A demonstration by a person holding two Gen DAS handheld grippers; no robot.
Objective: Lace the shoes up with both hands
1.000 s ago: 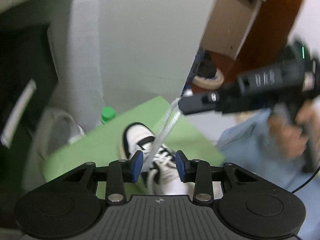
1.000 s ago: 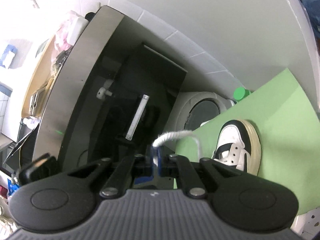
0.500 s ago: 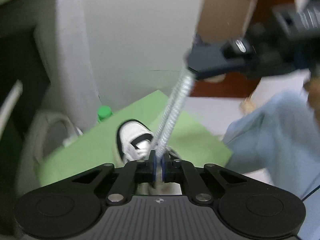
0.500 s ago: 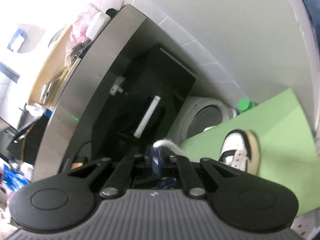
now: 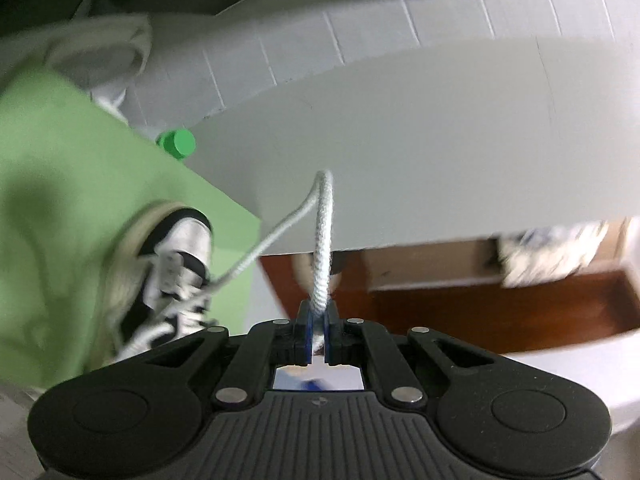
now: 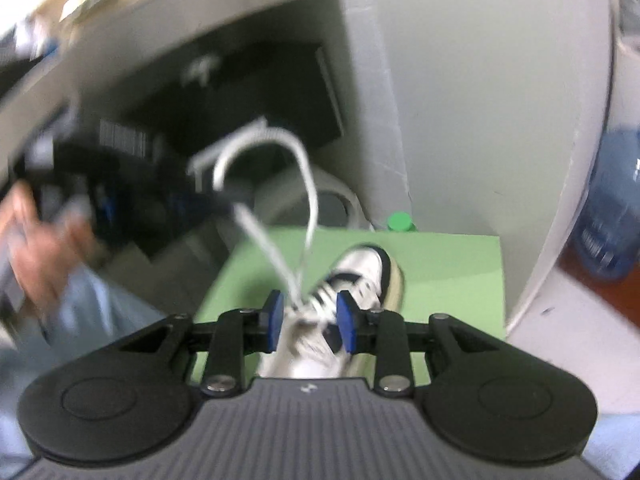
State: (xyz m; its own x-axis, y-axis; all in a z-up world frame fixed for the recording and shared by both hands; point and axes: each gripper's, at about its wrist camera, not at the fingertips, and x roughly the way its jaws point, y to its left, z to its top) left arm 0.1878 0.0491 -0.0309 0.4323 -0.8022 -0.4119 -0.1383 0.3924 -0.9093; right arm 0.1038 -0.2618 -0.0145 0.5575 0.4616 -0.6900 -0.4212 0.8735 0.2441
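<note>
White lace (image 5: 323,240) is clamped in your left gripper (image 5: 318,334), looping back to the shoe (image 6: 360,280) on the green mat (image 6: 448,264); your right gripper (image 6: 309,320), just opening, hangs released above that shoe.

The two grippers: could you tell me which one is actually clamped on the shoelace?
The left gripper: its blue pads are shut on the white shoelace. The right gripper has just been opening, its pads apart and pressing nothing.

The sneaker (image 6: 362,276) lies on the mat (image 6: 452,268). A bottle cap (image 6: 400,222) stands behind the mat's far edge. A water jug (image 6: 608,216) sits to the right.
</note>
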